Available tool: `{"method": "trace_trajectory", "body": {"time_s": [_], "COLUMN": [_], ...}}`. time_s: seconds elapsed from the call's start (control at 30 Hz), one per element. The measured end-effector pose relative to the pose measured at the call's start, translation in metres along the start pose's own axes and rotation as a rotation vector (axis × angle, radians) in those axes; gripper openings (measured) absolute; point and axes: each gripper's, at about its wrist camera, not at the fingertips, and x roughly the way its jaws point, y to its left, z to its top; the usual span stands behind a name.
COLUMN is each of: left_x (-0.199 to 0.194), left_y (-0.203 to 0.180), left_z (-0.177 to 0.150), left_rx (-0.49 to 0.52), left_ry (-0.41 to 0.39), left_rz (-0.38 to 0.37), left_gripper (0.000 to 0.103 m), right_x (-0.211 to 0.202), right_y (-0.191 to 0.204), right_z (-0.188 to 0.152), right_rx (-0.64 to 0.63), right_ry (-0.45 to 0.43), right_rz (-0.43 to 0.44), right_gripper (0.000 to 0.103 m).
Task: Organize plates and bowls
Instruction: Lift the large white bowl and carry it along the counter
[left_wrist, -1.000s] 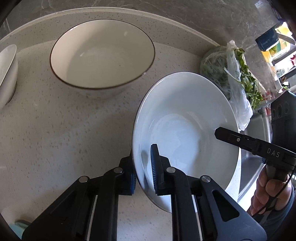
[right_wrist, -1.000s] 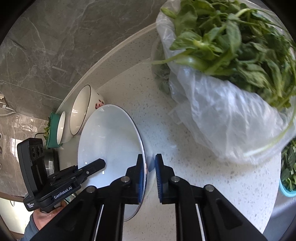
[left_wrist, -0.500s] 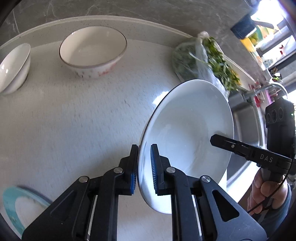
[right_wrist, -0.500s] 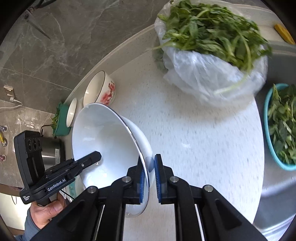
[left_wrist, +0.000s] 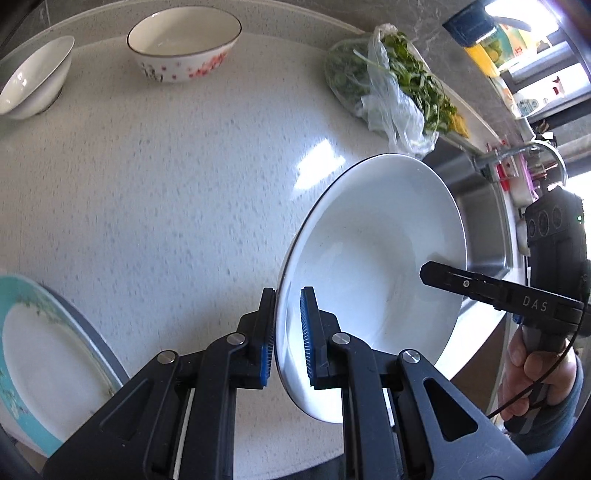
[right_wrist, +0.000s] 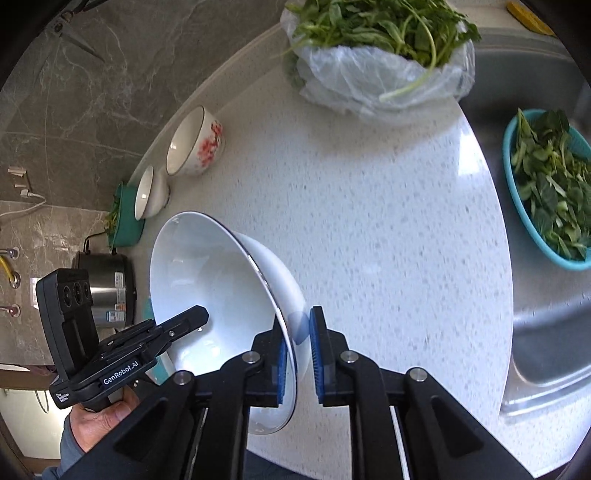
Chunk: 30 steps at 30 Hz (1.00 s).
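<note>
Left gripper (left_wrist: 288, 334), nearest in the left wrist view: blue pads pinched on the rim of a white deep plate (left_wrist: 373, 280). Right gripper (right_wrist: 298, 354), right wrist view: also clamped on that plate's rim (right_wrist: 207, 295), at the opposite side. Plate is held between the two tools, tilted steeply, clear of the speckled countertop (left_wrist: 177, 177). Its hollow faces the left wrist camera.

A hand (left_wrist: 535, 376) grips the right tool's handle at lower right; the other hand (right_wrist: 99, 417) holds the left tool.

Lower left, left wrist view: teal-rimmed plate (left_wrist: 48, 369) lying on the counter, just beside the left gripper.

Further back: a bag of greens (left_wrist: 399, 88) near the sink (left_wrist: 484, 218); a teal basket of leaves (right_wrist: 546, 188) sits in the sink.

Far edge, by the grey stone wall: a floral bowl (left_wrist: 184, 44), upright, and a small white bowl (left_wrist: 35, 77) beside it, apart from each other.
</note>
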Motion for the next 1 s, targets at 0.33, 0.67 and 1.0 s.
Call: {"method": "trace_trajectory", "body": {"time_s": [0.33, 0.67, 1.0], "left_x": [0.016, 0.039, 0.056], "left_y": [-0.001, 0.006, 0.004], "left_z": [-0.029, -0.036, -0.03], "left_rx": [-0.023, -0.034, -0.048], "left_ry": [0.061, 0.075, 0.073], "left_rz": [0.007, 0.021, 0.045], "left_gripper": [0.011, 0.011, 0.011], "right_x": [0.009, 0.024, 0.034], "right_y": [-0.013, -0.021, -0.028], "right_z": [-0.023, -0.024, -0.029], "right_rx": [0.01, 0.032, 0.049], "right_ry": [0.064, 0.091, 0.11], "right_rz": [-0.011, -0.02, -0.013], "right_gripper": [0.015, 0.015, 0.015]}}
